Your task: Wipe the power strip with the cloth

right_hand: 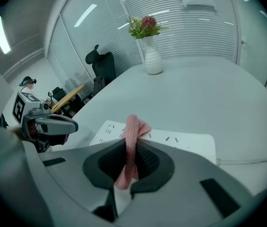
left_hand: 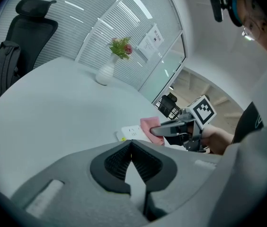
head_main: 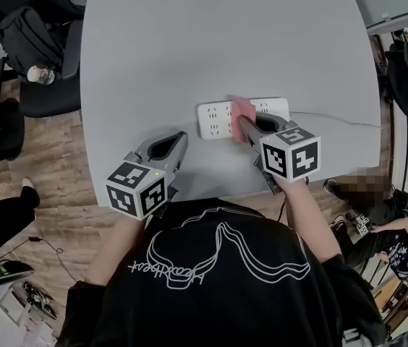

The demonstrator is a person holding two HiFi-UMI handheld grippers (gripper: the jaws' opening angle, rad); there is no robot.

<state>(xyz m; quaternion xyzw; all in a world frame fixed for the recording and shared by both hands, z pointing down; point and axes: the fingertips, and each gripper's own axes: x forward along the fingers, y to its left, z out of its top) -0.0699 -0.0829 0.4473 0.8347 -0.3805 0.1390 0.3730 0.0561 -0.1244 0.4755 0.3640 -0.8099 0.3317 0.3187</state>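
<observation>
The soft, limp cloth (right_hand: pixel 132 126) is pinched by a fold in the right gripper's (right_hand: pixel 129 151) clenched jaws, drooping just ahead onto the light, probably slide-prone power strip (right_hand: pixel 185 141), which the left gripper (left_hand: pixel 131 150), jaws clenched on nothing, could steady.

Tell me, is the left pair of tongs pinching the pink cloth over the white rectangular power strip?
No, it is the right tongs that pinch the pink cloth over the white rectangular power strip; the right gripper view shows the cloth between them.
</observation>
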